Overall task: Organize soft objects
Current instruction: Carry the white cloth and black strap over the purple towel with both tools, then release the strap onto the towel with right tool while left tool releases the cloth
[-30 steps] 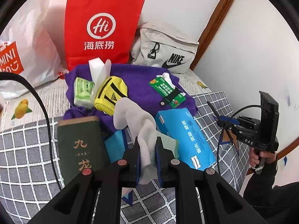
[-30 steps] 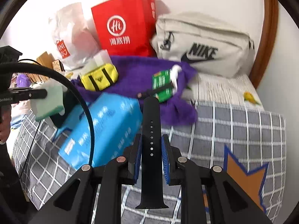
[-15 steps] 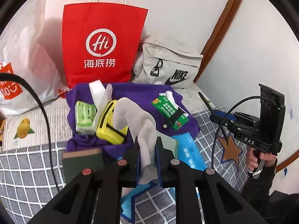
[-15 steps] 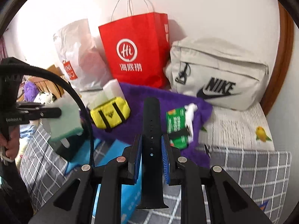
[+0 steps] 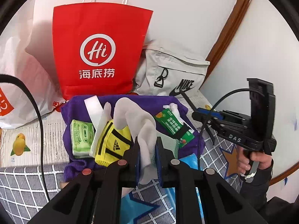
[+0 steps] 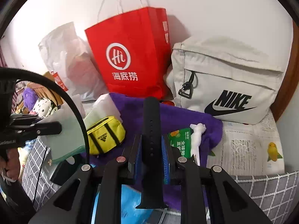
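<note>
Gripping white sock [image 5: 144, 130]: left gripper [image 5: 147, 160] | black strap [image 6: 151, 141]: right gripper [image 6: 152, 160] | bags: "Hi" [image 5: 99, 54], "NIKE" [image 6: 229, 85]

probably a home bedroom: a bed [image 5: 24, 184] with a checked cover, shopping bag [image 5: 99, 52] at twelve o'clock, canvas bag [image 6: 229, 82] by the wall.

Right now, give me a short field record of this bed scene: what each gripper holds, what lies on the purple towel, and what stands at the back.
left gripper: shut on white sock
right gripper: shut on black watch strap
on purple towel: yellow Adidas pouch, green tissue pack, light green packet
at back wall: red paper bag, beige Nike bag, white plastic bag
</note>
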Demonstrator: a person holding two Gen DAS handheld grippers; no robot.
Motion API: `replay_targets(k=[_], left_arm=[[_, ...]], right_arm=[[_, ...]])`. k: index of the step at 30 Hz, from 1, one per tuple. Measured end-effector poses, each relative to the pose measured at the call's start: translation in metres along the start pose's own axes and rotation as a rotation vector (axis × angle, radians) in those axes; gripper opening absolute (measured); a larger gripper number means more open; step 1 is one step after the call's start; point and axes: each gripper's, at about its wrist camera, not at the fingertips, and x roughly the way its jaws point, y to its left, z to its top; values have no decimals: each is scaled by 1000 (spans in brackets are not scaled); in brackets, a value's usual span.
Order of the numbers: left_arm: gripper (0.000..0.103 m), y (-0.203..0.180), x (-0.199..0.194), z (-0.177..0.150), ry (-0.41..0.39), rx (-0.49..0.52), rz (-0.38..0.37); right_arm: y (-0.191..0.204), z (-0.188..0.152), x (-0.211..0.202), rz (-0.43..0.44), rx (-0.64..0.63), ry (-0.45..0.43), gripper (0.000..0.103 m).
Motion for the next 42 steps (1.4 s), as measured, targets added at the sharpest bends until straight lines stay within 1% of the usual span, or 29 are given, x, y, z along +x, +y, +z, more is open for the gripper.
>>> replay_targets(k=[3,6,11,14,18,23,26,27,28,30,33,35,37,42], left_arm=[[14,5,7,6,3,-13,10],[14,11,10,10,4,-29,5],[14,18,14,12,10,-35,11],[14,22,17,13,11,-40,14],[14,26,21,12,17,-48,12],[14,26,25,11,27,-42,10],[14,24,29,12,38,-35,10],[14,24,30,13,42,-37,12],[14,23,31,13,45,-36,13],[14,22,34,14,49,-35,12],[14,16,37,16,53,-28,10],[14,11,38,18,57,-19,4],[14,5,41,22,62,-7,2],[14,-9,55,33,80,22,18]], right_arm=[[-6,5,19,5,15,28,20],[-10,7,44,2,14,71,20],[-16,6,82,8,22,148,20],[-17,3,100,-4,17,186,20],[-19,-1,118,7,29,217,20],[-17,-4,133,13,15,264,21],[-22,-6,139,31,30,287,23],[-24,-6,139,43,39,289,26],[-26,-5,138,59,53,297,31],[-29,-2,130,70,68,289,33],[-32,7,103,71,49,228,35],[-36,14,80,63,45,172,42],[-41,20,61,60,49,124,47],[-47,28,17,32,39,49,47]])
